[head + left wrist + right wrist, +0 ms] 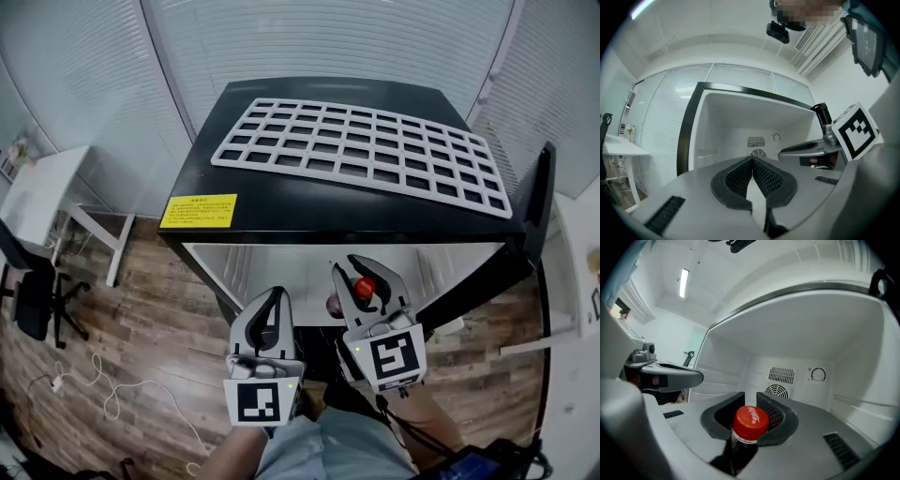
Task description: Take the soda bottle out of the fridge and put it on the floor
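Note:
The soda bottle, with a red cap and dark contents, stands upright by its neck between the pads of my right gripper, which is shut on it. From the head view, the bottle's cap and the right gripper sit just in front of the open black fridge. The bottle's body is hidden there. My left gripper hangs beside it to the left, shut and empty. In the left gripper view, its gripper has the pads meeting at the tips and faces the white fridge interior.
A white grid rack lies on the fridge top, by a yellow sticker. The fridge door stands open at the right. A vent and dial mark the back wall. An office chair and cable are on the wood floor at the left.

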`<state>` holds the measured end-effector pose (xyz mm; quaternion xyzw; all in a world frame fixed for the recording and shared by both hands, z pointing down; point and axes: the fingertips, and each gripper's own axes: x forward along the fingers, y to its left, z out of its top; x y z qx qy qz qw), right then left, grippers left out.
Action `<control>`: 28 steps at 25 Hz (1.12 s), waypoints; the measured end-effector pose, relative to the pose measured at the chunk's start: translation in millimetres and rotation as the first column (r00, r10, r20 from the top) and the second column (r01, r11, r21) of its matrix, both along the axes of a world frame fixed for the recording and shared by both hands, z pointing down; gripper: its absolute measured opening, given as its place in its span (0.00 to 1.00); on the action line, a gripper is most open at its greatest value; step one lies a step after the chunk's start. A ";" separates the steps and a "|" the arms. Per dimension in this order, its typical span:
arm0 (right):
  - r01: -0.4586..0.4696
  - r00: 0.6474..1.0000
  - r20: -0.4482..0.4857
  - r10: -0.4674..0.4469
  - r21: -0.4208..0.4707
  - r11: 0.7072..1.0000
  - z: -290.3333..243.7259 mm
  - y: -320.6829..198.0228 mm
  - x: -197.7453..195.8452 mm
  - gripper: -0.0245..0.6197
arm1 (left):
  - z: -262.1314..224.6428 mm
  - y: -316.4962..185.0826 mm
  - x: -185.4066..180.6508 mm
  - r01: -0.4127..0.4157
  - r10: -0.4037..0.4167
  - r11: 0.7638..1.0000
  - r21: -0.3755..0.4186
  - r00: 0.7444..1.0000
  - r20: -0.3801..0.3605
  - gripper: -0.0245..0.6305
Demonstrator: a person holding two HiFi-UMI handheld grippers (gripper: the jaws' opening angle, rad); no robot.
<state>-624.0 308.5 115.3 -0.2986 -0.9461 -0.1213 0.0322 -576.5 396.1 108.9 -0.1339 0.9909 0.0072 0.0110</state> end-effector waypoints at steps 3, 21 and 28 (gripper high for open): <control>-0.028 0.999 0.016 0.028 -0.005 1.000 -6.3 -2.7 18.3 0.18 | -4.3 -2.7 14.7 -0.035 0.035 0.999 -0.004 0.999 0.011 0.06; -0.198 0.979 0.031 0.202 -0.097 0.975 -21.0 -58.1 156.3 0.18 | -6.8 -82.7 91.8 -0.340 0.342 0.939 -0.053 0.939 0.030 0.06; -0.310 0.948 0.030 0.316 -0.121 0.943 -23.4 -118.2 222.5 0.18 | -12.6 -155.6 139.3 -0.470 0.474 0.880 -0.070 0.880 0.041 0.06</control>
